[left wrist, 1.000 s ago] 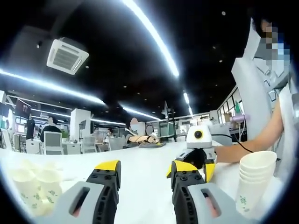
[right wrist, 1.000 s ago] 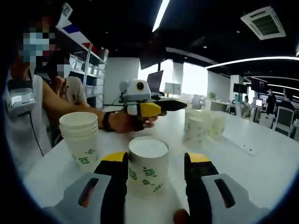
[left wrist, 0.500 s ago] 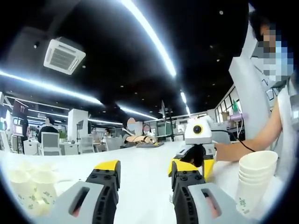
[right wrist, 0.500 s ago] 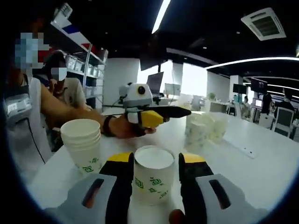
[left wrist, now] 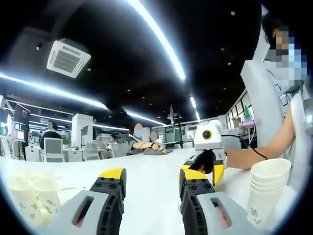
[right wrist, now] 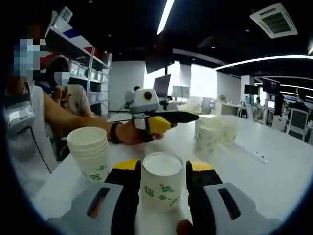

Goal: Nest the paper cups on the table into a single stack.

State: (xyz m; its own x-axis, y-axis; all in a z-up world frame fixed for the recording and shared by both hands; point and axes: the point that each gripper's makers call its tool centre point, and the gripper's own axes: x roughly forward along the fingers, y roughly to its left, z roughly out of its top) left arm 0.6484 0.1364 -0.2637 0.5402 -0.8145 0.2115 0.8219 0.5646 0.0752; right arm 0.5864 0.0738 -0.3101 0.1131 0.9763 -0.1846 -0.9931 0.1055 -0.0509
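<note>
Our right gripper point(right wrist: 163, 169) clamps a single paper cup point(right wrist: 162, 180) beside the stack point(right wrist: 91, 153) near the tabletop's point(right wrist: 274, 181) edge, while our left gripper point(left wrist: 150, 178) hovers open-jawed.

Both views are lit from above by long white ceiling lights point(left wrist: 159, 39), seen as bright glowing lines. The ceiling around them is left very dark. The white table point(right wrist: 274, 181) is made bright and a bit washed out. Straight lines are bent near the edges. Far things are blurred, and the near cups point(left wrist: 29, 196) on the left are smeared.
</note>
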